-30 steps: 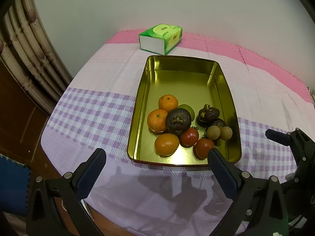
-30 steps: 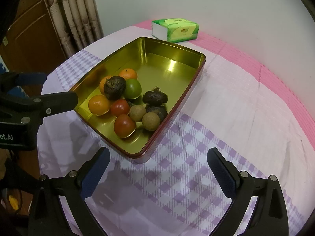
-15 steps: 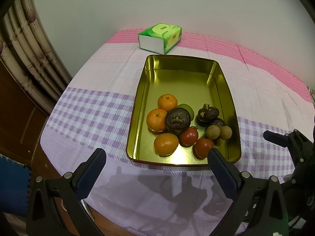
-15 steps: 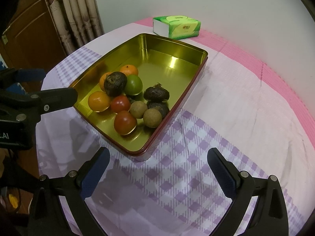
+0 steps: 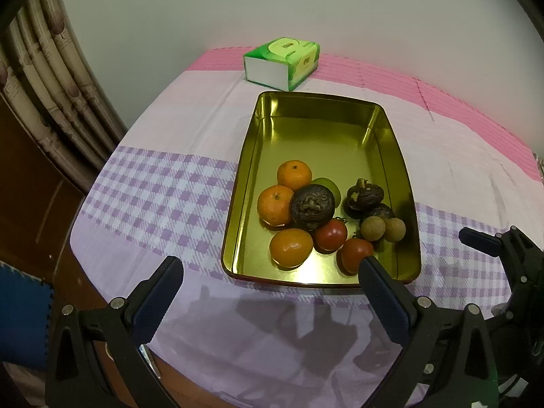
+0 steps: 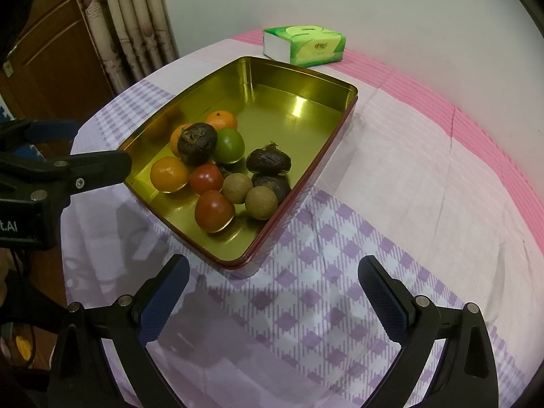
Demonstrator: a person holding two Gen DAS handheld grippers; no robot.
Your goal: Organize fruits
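Observation:
A gold metal tray (image 5: 340, 129) (image 6: 299, 91) holds several fruits at its near end: oranges (image 5: 291, 247) (image 6: 169, 174), tomatoes (image 5: 330, 235) (image 6: 214, 210), a wrinkled dark passion fruit (image 5: 312, 206) (image 6: 197, 142), a green lime (image 6: 230, 145), mangosteens (image 5: 365, 194) (image 6: 268, 162) and brown longans (image 5: 373, 228) (image 6: 260, 202). My left gripper (image 5: 270, 273) is open and empty, just before the tray's near edge. My right gripper (image 6: 272, 275) is open and empty over the cloth beside the tray's near corner.
A green tissue pack (image 5: 282, 63) (image 6: 304, 49) lies behind the tray. The table has a pink and purple checked cloth (image 6: 425, 170). Curtains (image 5: 44, 78) and a wooden door (image 6: 54, 54) stand to the left. The table edge runs close below the left gripper.
The right gripper has moved closer to the tray, which looks larger in its view. The left gripper has barely shifted. Both stay open.

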